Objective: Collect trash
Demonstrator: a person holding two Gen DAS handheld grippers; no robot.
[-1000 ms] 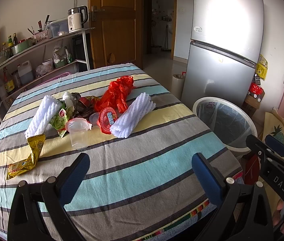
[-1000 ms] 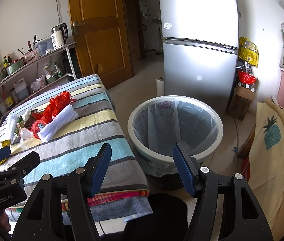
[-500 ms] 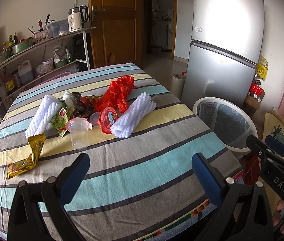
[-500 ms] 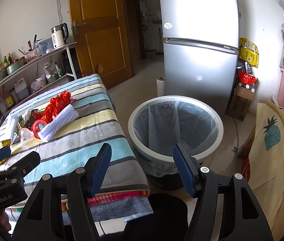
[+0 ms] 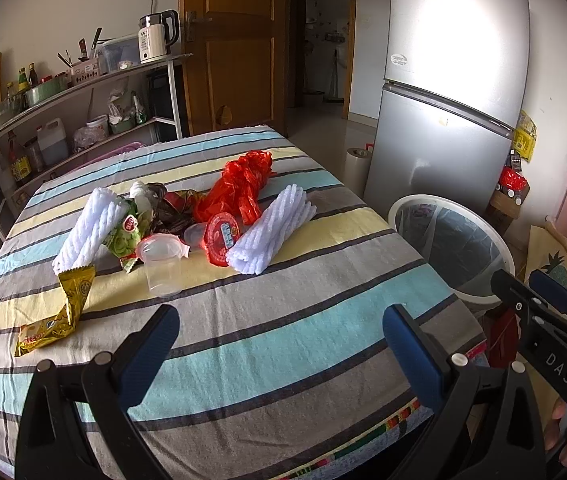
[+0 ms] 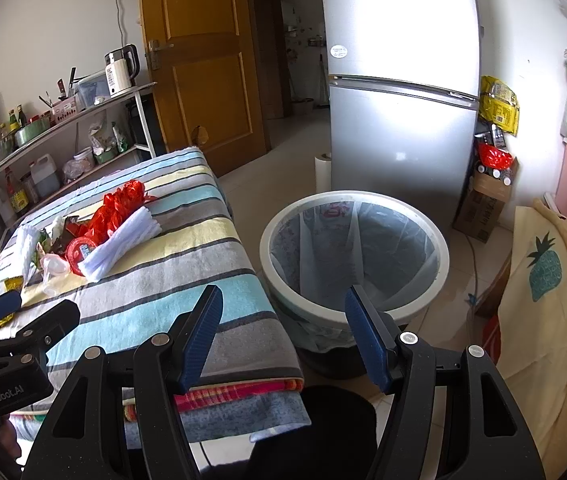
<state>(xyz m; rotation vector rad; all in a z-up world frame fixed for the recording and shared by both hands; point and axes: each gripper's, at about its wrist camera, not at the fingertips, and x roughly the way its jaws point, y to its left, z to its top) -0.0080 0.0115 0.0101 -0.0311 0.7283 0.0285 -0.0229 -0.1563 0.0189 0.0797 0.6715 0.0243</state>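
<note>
Both grippers hang with jaws spread wide, gripping nothing: the left gripper over the table's near edge, the right gripper off its right edge before the lined trash bin. Mid-table, the trash lies heaped: foam sleeve, red bag, clear cup, gold wrapper.

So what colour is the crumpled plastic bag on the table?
Red. The plastic bag shows best in the left wrist view.

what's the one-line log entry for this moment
phase: pre-grasp | left gripper: open, empty, over table | right gripper: open, empty, near bin | trash pile: untouched on striped cloth
</note>
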